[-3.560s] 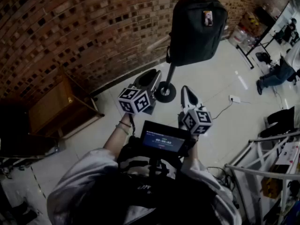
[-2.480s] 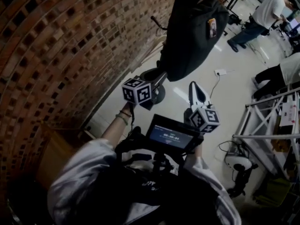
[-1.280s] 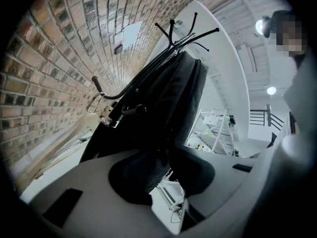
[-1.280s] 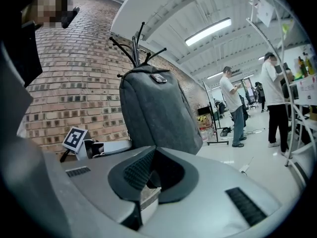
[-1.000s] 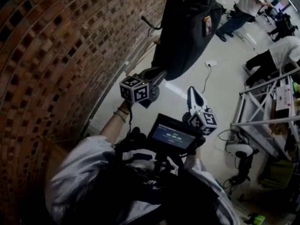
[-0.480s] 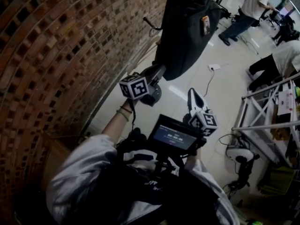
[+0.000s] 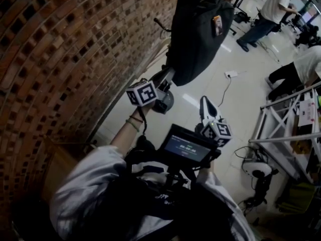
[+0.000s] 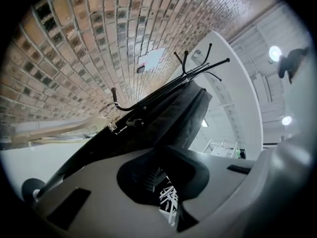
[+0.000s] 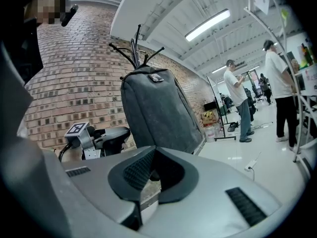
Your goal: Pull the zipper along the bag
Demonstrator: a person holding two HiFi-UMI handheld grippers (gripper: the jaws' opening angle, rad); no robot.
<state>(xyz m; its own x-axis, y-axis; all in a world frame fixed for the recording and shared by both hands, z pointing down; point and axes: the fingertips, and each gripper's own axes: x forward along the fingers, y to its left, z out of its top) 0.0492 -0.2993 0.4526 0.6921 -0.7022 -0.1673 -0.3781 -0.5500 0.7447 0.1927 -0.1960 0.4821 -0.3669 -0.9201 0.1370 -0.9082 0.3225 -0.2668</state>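
A dark grey backpack (image 7: 200,34) hangs from a black coat rack (image 9: 136,48) by the brick wall. My left gripper (image 7: 168,75) sits at the bag's lower left corner. Its jaws have just been closing and now stand shut, with nothing visible between them. In the left gripper view (image 8: 166,152) the bag's side (image 8: 173,113) rises just beyond the tips. No zipper pull can be made out. My right gripper (image 7: 204,100) hangs lower and to the right, apart from the bag, shut and empty. The right gripper view (image 9: 154,151) faces the bag's front (image 9: 156,108), with the left gripper (image 9: 126,130) beside it.
The brick wall (image 7: 60,44) curves along the left. The rack's round foot (image 7: 163,102) sits under the left gripper. A power strip (image 7: 230,74) lies on the pale floor. People (image 7: 273,9) stand at the far right, and a white metal frame (image 7: 286,124) is nearby.
The view swung toward the wall and the bag came nearer. Over the last second the left gripper rolled at the bag's corner and its jaws narrowed. The right gripper stayed put.
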